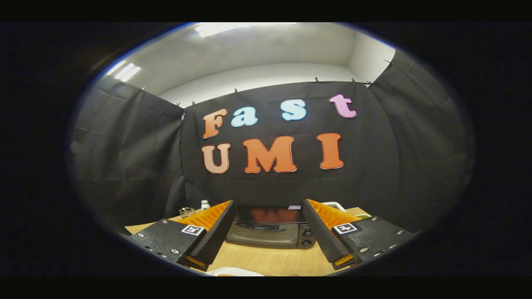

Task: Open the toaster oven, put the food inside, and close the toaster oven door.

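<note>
So the gripper (pixel 268 232) is just hanging there above the wooden table (pixel 266 259), fingers spread wide with nothing between them. Both fingers (pixel 208 232) have black foam-looking pads on the inside faces and orange ribbed plastic on the outer sides, and each black mounting block has a little square marker tag (pixel 193 229) stuck on top.

The toaster oven (pixel 271 227) sits dead ahead, framed right in the gap between the two fingers, a bit beyond their tips and not touching them. It's a dark box, the glass door (pixel 261 235) looks closed and has a handle bar running across its upper part, and there are two round knobs (pixel 307 237) stacked on its right side. The top of it is shiny and has a small sticker (pixel 294 207) near the back.

Out past the left finger there's a small white bottle (pixel 205 204) and some little wire-ish metal thing (pixel 186 211) next to it; can't tell what that one is. Past the right finger there's a white tray-like edge (pixel 335 204) poking up.

Closer in than the fingers, right underneath, there's a white rim of a plate (pixel 232 272) with a tiny bit of something orange on it, too cut off to say what.
</note>
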